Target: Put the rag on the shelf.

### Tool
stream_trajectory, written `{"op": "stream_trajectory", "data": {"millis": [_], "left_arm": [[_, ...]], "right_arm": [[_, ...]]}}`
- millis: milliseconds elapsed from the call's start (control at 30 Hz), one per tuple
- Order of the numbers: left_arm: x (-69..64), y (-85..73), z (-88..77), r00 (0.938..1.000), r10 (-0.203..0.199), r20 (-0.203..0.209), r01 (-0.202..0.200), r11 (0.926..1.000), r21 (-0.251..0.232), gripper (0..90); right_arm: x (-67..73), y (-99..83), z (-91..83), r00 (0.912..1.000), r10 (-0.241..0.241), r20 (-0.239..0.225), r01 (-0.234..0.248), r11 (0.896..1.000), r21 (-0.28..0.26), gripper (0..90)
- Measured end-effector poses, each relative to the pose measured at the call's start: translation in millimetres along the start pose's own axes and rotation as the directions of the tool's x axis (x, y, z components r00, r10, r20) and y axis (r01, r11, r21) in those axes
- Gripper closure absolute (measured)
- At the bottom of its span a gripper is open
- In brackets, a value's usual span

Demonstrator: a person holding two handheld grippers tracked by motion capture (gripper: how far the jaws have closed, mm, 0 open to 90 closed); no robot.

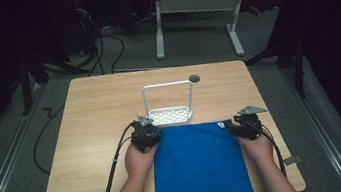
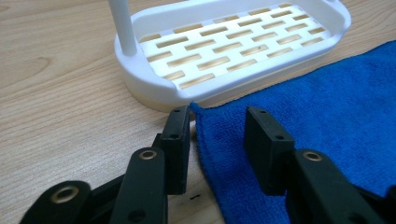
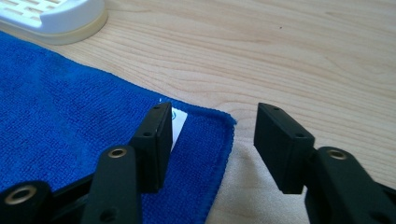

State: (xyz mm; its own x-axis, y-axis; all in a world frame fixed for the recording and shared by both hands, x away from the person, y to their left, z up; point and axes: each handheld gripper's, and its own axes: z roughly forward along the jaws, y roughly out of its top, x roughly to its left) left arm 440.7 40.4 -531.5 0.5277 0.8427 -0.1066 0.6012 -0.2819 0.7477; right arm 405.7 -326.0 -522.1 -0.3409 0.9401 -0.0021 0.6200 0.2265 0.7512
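Note:
A blue cloth [image 1: 200,162] lies flat on the near half of the wooden table [image 1: 95,111]. My left gripper [image 1: 145,131] rests at the cloth's far left corner. In the left gripper view the jaws [image 2: 217,116] stand apart, with that corner of the cloth [image 2: 327,107] lying between them untouched. My right gripper [image 1: 245,123] sits at the far right corner. Its jaws [image 3: 212,114] straddle the edge of the cloth [image 3: 70,107] beside a small white label [image 3: 178,122], and the pads do not press on it.
A white slotted rack [image 1: 170,116] with a tall loop handle stands just beyond the cloth's far edge, close to my left gripper; its rim [image 2: 154,86] nearly touches the cloth corner. A dark round grommet [image 1: 194,78] sits farther back. Cables trail off the table's left side.

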Motion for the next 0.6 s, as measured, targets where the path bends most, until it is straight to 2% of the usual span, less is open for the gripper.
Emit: {"op": "stream_trajectory", "data": {"millis": [100,267,400,467,600], "left_arm": [[-2.6,0.4,0.7,0.9999,0.011,-0.01,-0.011,0.9999,0.003,68.5],[-7.7,-0.5,0.8,0.9988,0.047,-0.012,-0.047,0.9989,0.003,69.4],[-6.4,-0.6,0.4,0.9992,0.038,-0.014,-0.038,0.9993,0.005,72.1],[-5.4,-0.9,0.2,0.9996,0.028,-0.002,-0.028,0.9996,0.004,77.3],[-4.9,-1.0,0.1,0.9996,0.029,0.005,-0.029,0.9996,0.005,81.7]], "right_arm": [[-1.7,-1.2,2.7,1.0,0.003,0.006,-0.003,1.0,0.022,50.2],[-0.6,-3.1,4.7,0.9999,-0.012,0.01,0.012,0.999,0.044,51.9],[1.2,-3.2,4.2,0.9998,-0.016,0.007,0.016,0.999,0.045,55.9],[1.9,-3.3,4.3,0.9999,-0.013,-0.007,0.013,0.999,0.043,60.8],[2.8,-3.5,4.3,0.9998,-0.013,-0.013,0.014,0.999,0.04,65.6]]}}
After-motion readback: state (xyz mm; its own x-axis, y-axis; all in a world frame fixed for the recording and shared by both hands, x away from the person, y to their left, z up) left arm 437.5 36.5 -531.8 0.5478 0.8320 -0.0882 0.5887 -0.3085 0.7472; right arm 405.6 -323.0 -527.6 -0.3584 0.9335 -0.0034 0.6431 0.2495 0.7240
